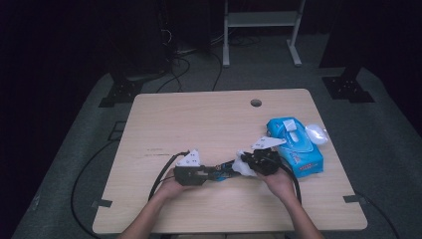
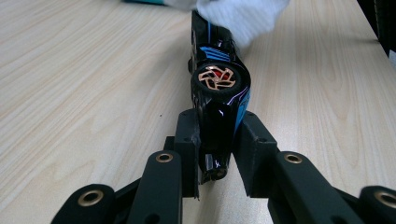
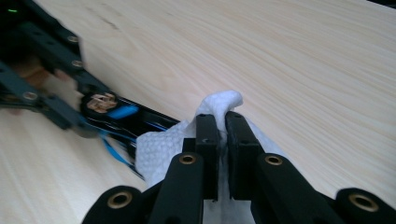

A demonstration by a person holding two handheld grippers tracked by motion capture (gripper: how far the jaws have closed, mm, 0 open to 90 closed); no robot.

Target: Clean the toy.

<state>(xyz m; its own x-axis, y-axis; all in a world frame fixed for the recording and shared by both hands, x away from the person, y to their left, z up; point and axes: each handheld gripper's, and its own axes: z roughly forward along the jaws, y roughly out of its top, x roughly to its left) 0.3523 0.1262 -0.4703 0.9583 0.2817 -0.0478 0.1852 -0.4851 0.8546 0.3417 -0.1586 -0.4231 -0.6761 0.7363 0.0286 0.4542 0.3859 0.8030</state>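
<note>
A black and blue toy car (image 2: 218, 88) with copper wheels lies on its side, and my left gripper (image 2: 215, 144) is shut on its rear end. In the high view the left gripper (image 1: 211, 173) holds the toy car (image 1: 222, 172) low over the wooden table (image 1: 209, 119). My right gripper (image 3: 222, 135) is shut on a white wipe (image 3: 161, 144), which presses against the front of the toy car (image 3: 121, 116). From above, the right gripper (image 1: 248, 164) and the white wipe (image 1: 242, 166) meet the car near the table's front middle.
A blue pack of wipes (image 1: 295, 144) with a white lid lies on the table just right of my right gripper, with a crumpled clear wrapper (image 1: 316, 133) beside it. A cable hole (image 1: 256, 103) sits near the far edge. Cables trail off the front left.
</note>
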